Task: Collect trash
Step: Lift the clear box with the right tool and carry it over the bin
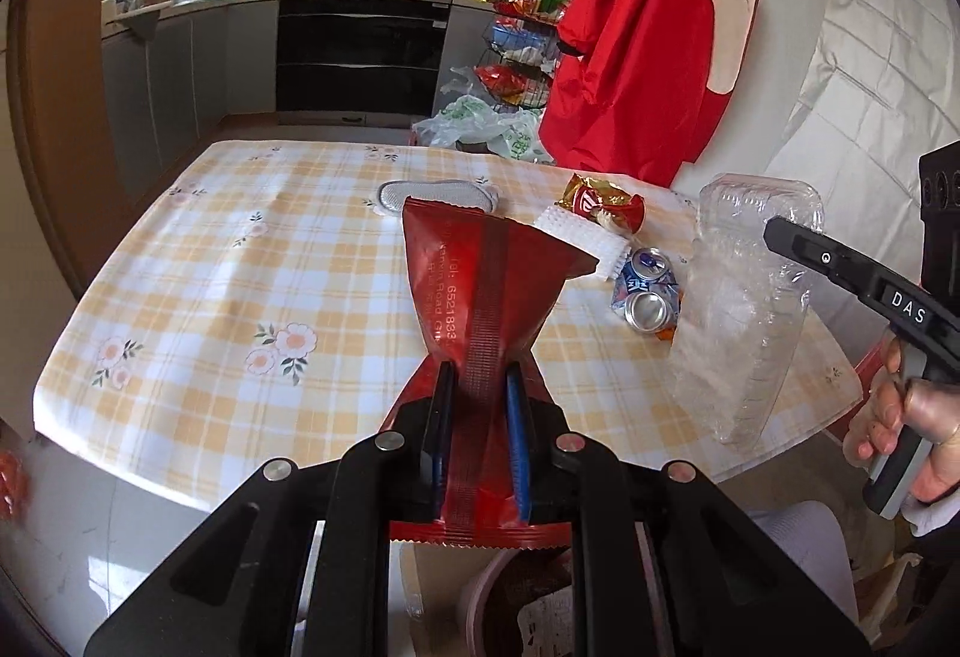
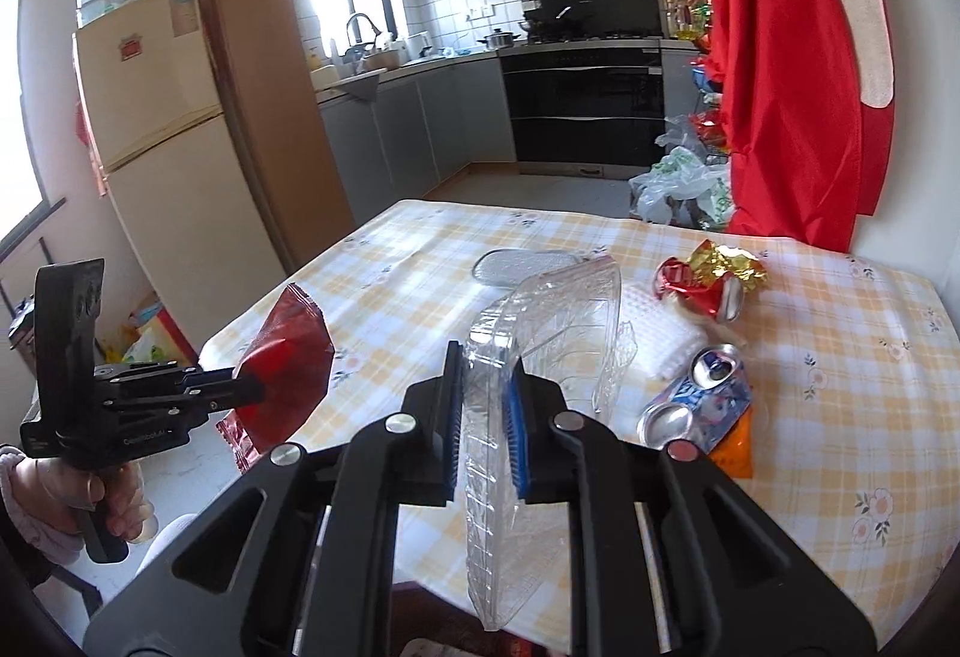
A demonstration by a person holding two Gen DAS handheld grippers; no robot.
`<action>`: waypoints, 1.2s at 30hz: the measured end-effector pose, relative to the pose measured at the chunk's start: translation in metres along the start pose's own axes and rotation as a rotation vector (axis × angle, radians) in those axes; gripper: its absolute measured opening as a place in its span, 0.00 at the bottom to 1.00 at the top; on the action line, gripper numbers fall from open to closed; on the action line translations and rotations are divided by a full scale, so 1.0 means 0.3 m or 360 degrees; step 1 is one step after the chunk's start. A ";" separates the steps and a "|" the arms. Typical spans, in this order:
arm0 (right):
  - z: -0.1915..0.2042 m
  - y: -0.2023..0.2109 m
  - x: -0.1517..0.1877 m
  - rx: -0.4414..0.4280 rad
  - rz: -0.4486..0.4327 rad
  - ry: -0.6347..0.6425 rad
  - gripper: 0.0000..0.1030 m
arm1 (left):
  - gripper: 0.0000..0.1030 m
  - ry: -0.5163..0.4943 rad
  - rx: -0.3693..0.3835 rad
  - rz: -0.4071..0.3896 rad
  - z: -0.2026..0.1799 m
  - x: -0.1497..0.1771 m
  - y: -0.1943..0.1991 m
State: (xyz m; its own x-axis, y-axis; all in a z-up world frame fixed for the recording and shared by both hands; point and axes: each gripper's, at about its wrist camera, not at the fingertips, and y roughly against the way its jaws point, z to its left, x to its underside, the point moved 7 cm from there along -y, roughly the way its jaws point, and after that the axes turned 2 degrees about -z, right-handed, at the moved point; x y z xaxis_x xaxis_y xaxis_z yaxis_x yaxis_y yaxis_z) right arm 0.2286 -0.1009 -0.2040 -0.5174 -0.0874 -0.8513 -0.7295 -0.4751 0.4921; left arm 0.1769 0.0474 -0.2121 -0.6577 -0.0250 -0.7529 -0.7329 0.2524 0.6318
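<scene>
Left gripper (image 1: 477,405) fingers clamping the red wrapper (image 1: 480,285), its long axis running forward over the table (image 1: 210,249) edge. Right gripper (image 2: 486,405) pinching the clear plastic tray (image 2: 540,333) beside it. Bin (image 1: 480,597) possibly lying beneath the wrapper.

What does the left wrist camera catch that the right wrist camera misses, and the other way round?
Only the left wrist view shows the pink bin below the left gripper, which is shut on the red wrapper. Only the right wrist view shows the fridge. Both show the clear plastic container in the right gripper, the crushed blue can and the checked tablecloth.
</scene>
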 end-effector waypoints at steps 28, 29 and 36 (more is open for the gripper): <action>0.247 0.235 0.204 -0.0112 0.0134 -0.0053 0.16 | 0.16 0.0016 -0.0038 -0.0127 -0.025 0.095 0.363; 0.248 0.239 0.207 -0.0112 0.0138 -0.0061 0.16 | 0.16 0.0023 -0.0030 -0.0127 -0.025 0.097 0.365; 0.239 0.266 0.254 -0.0107 0.0201 -0.0142 0.16 | 0.16 0.0031 0.0020 -0.0109 -0.029 0.121 0.355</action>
State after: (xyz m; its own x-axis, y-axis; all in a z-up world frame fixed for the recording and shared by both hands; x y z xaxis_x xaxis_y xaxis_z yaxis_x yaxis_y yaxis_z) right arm 0.0989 -0.0827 -0.2164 -0.6427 -0.0733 -0.7626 -0.6265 -0.5228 0.5782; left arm 0.0735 0.0650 -0.1705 -0.6095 -0.0616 -0.7904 -0.7740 0.2618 0.5765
